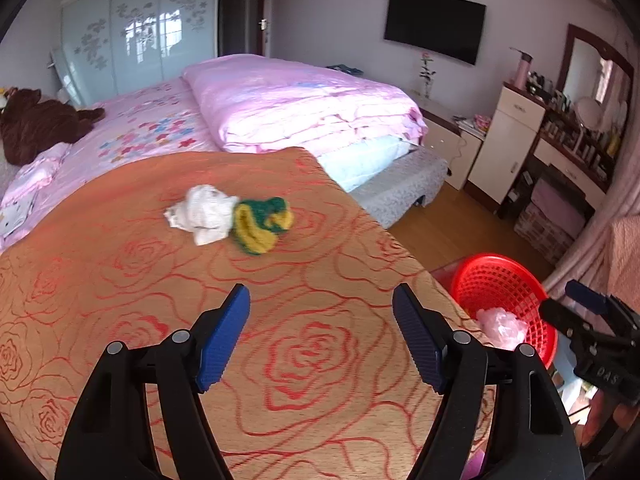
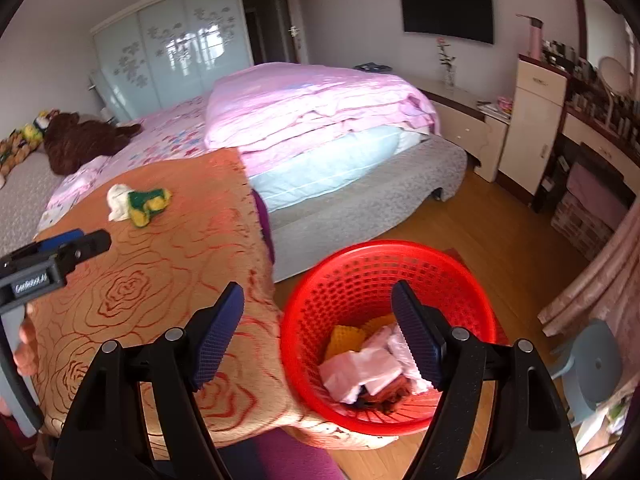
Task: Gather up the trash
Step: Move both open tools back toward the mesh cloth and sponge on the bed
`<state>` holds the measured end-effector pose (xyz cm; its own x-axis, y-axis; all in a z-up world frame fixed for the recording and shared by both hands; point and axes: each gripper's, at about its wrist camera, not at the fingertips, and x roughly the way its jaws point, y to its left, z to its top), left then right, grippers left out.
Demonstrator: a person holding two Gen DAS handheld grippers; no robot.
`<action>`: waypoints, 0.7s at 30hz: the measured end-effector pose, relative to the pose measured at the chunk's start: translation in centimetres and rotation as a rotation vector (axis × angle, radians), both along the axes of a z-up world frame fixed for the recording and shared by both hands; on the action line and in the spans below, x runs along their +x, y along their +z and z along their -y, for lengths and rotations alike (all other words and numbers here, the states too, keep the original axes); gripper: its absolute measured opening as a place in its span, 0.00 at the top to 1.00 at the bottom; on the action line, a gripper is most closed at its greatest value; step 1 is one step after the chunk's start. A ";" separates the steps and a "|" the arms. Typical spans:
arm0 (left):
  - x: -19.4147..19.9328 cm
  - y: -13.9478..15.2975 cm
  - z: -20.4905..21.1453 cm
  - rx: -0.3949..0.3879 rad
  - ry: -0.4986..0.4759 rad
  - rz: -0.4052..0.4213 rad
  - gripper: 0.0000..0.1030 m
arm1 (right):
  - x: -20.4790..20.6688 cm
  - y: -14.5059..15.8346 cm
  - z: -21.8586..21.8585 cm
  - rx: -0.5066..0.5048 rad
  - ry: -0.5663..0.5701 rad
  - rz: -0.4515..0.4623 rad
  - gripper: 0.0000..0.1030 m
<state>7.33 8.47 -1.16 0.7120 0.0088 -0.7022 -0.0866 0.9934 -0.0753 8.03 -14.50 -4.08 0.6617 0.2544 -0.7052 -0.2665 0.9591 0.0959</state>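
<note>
1. The left gripper (image 1: pixel 321 334) has its jaws wide with nothing between them, over the middle of the rose-patterned tablecloth (image 1: pixel 120 300).
2. Straight ahead of those jaws, toward the cloth's far edge, lie the white crumpled wad (image 1: pixel 202 214) and the green-and-yellow cloth (image 1: pixel 260 222), touching (the wad on the left, the pair's long axis running left to right).
3. The right gripper (image 2: pixel 318 334) is also wide and empty, hanging over the red basket (image 2: pixel 472 280) beside the table's right edge, with pink and yellow scraps already inside.
4. The left gripper looks nearer the leftover trash, so the reach is likely its job.
</note>
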 end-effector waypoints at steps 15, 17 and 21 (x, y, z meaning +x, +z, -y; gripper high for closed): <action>1.5 -0.3 -9.8 -0.088 0.169 -0.040 0.29 | 1.0 -0.6 -6.1 0.017 0.119 -0.024 0.28; 2.2 -0.3 -11.1 -0.120 0.188 -0.044 0.29 | 1.2 -0.7 -6.5 0.022 0.126 -0.026 0.28; 4.1 -0.3 -12.3 -0.122 0.205 -0.056 0.29 | 1.7 -0.8 -7.0 0.032 0.132 -0.030 0.28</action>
